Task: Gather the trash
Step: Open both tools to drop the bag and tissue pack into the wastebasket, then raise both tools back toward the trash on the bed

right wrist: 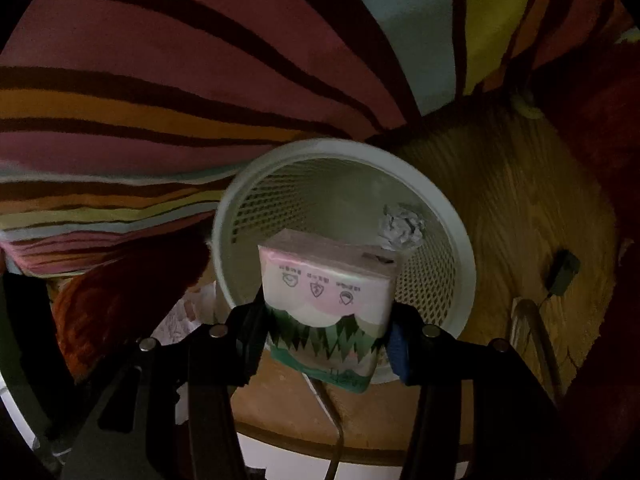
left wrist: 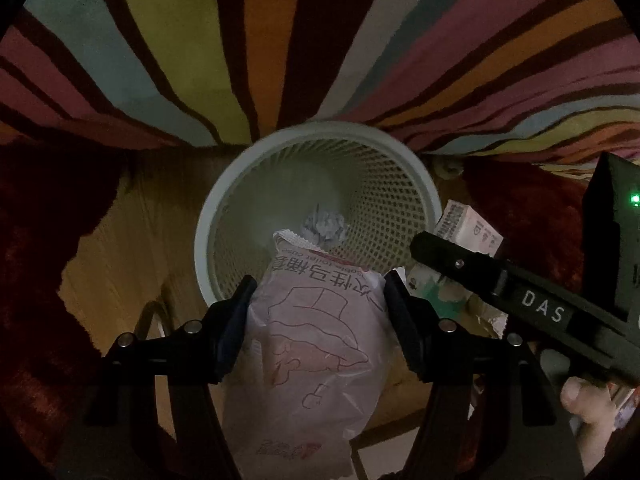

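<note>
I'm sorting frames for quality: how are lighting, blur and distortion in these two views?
Left wrist view: dim, fisheye-bowed rug stripes, the basket rim smeared, though print on the plastic bag stays legible. Right wrist view: equally dark with black corners, the basket rim soft, the tissue pack fairly sharp.

Plastic wrapper [left wrist: 316, 360] partly covering crumpled paper [left wrist: 325, 229].
</note>
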Demonstrator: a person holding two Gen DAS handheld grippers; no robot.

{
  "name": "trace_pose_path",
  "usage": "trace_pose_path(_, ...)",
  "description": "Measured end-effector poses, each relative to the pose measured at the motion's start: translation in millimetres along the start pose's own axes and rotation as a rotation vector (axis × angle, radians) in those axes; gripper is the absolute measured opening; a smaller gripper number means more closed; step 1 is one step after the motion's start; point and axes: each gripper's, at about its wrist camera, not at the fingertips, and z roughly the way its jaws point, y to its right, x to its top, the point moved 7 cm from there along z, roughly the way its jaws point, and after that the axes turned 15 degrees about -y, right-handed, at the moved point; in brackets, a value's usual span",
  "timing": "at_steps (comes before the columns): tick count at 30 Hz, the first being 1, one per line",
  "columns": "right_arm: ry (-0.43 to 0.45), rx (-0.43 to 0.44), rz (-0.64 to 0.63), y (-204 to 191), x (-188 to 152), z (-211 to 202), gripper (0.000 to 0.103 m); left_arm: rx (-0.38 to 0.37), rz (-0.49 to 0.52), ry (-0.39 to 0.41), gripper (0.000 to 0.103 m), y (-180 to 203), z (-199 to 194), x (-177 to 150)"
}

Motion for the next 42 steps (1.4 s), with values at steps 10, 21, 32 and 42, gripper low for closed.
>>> trace_pose_path(10, -0.062, 0.020, 0.062, 8.1, 8.5, 15.2, 0.071, -0.029, -0.108, -0.112, 0.075, -11.8, 31.9, 11.6)
trace_pose_path(21, -0.037, -0.015, 0.101, 18.0, 9.0, 17.6, 0.092, 0.001, -0.128, -0.096, 0.091, -16.8, 33.1, 13.9)
trace_pose_path(32, 0.007, -0.003, 0.119, 20.9, 5.8, 5.5, 0.092, 0.007, -0.121, -0.074, 0.091, -21.2, 27.7, 12.2)
trace_pose_path(42, 0.089, 0.023, 0.103, 16.8, -2.8, -17.5, 0.092, -0.020, -0.132, 0.007, 0.091, -24.0, -0.5, -2.2)
